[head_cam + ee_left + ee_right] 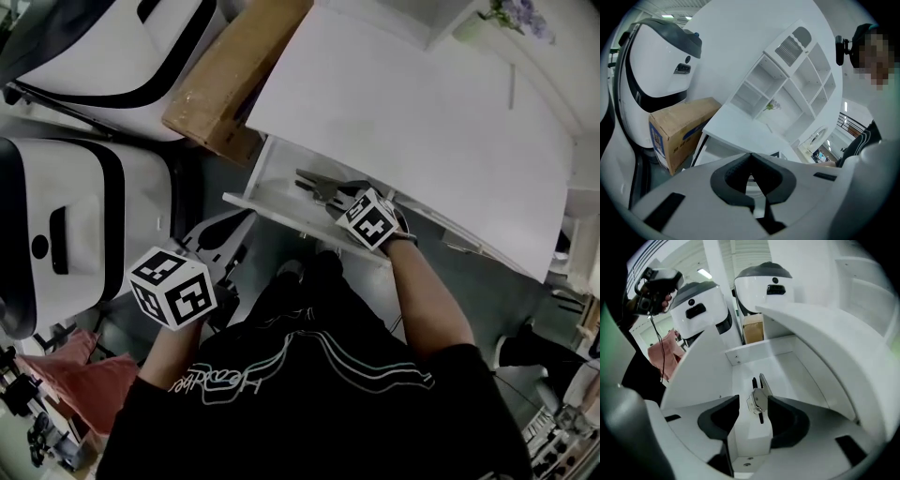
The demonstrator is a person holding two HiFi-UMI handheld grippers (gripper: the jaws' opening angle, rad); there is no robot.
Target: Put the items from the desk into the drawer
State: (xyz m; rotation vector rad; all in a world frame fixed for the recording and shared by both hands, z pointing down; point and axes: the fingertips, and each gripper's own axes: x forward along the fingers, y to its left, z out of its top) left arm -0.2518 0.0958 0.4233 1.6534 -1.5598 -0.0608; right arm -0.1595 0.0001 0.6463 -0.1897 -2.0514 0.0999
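A white desk (422, 122) is seen from above, with its drawer (272, 183) pulled open below the front edge. A grey metal tool (758, 397) with dark handles is laid on the drawer floor. The right gripper (754, 416) is reached into the drawer with its jaws spread wide. The tool is framed between them, close to the right-hand pad; contact with that pad cannot be made out. The left gripper (750, 161) is held low beside the person's body, well apart from the drawer, its jaw tips pressed together on nothing.

Two large white machines (75, 225) and a cardboard box (230, 75) are stood by the desk's left end. A pink cloth (70, 370) is partly cut off at lower left. The drawer's back is hidden under the desktop.
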